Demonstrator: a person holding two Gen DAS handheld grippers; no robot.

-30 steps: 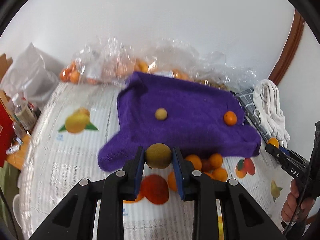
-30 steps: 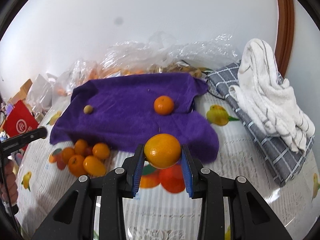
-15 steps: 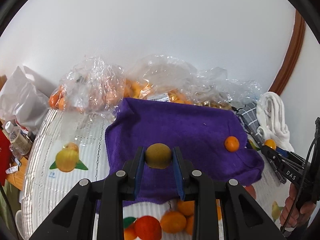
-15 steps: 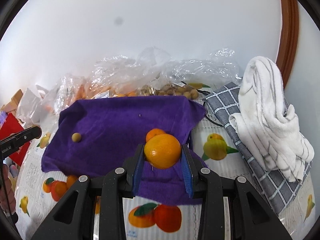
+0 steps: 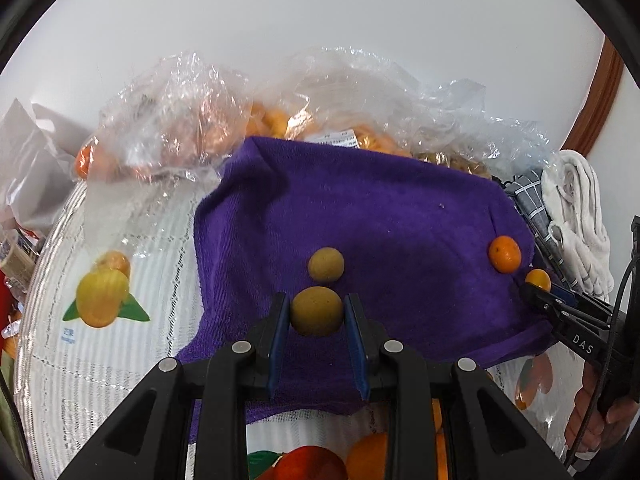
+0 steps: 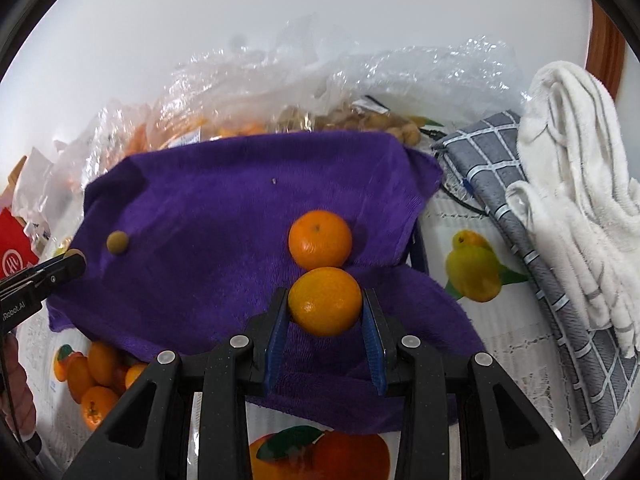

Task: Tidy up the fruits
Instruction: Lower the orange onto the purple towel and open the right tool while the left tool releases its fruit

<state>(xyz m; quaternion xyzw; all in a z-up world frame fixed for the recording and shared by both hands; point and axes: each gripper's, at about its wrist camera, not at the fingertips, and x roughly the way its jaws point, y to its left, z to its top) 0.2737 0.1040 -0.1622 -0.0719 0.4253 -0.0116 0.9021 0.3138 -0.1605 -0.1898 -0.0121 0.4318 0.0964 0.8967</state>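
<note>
Both your grippers have advanced over the purple towel (image 5: pixel 380 216). Left gripper (image 5: pixel 317 312) jaws clamp a brown fruit (image 5: pixel 317 311); right gripper (image 6: pixel 325 302) jaws clamp an orange (image 6: pixel 325 301). One of each already lies on the towel; loose oranges (image 6: pixel 100 376) remain off its near edge.

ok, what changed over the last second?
Both tools advanced over the purple towel: left tool carries its brown fruit up to the lone brown fruit; right tool brings its orange beside the resting orange. Grips unchanged, nothing released.
</note>
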